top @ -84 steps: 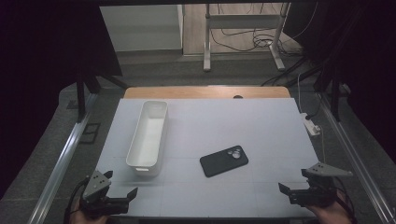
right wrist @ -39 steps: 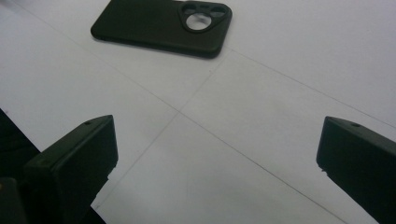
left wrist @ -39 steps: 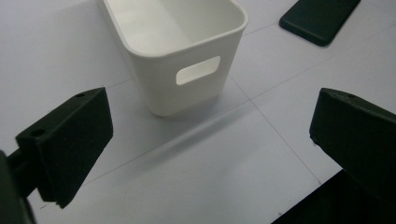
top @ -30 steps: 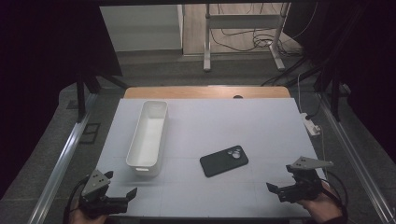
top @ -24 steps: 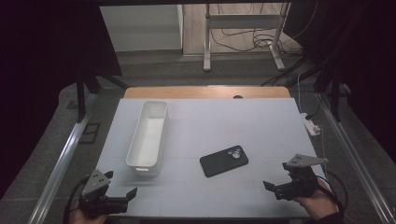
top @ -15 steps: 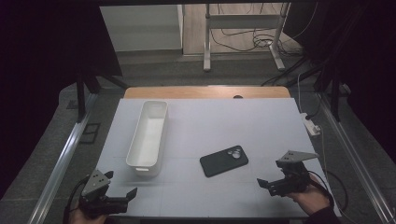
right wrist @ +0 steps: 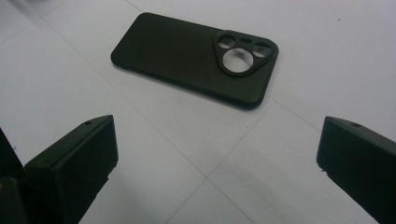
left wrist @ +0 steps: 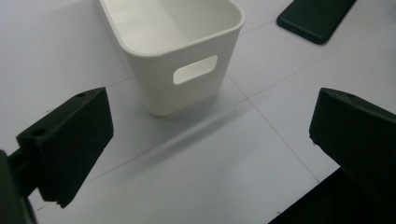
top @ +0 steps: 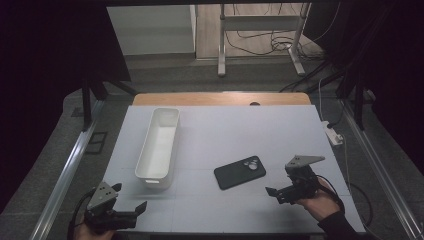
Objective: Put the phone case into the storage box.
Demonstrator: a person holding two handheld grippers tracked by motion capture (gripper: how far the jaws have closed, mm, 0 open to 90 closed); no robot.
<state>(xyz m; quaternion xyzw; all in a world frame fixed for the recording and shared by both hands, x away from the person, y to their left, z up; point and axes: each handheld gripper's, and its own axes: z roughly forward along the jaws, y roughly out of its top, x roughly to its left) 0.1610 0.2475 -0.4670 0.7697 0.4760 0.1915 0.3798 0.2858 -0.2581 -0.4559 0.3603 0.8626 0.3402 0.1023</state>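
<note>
Phone case (top: pixel 240 172), black and lying flat with its camera cut-out up, sits right of centre in the lower half of the high view, on the white desk (top: pixel 280 135). I see my right hand-held gripper (top: pixel 281 192) just to its lower right, near it but not touching, jaws spread and aimed toward the case. My left hand-held gripper (top: pixel 131 206) is at the lower left of the frame, at the desk's near edge, jaws also apart and holding nothing. A long white bin (top: pixel 158 144) stands left of centre, upright and with nothing inside that I can see, its near end toward the left hand-held gripper and well apart from the case.

From the left gripper view, the two black jaws stand wide at the lower left and right of the frame, with bare desk between them. The bin (left wrist: pixel 180 56) fills the upper middle, its handle slot facing me. A corner of the phone case (left wrist: pixel 317 18) shows at the upper right.

From the right gripper view, the jaws are released, wide apart at the lower corners. The phone case (right wrist: pixel 196 58) lies in the upper middle, slanted, its camera opening toward the right, clear of both jaws.
</note>
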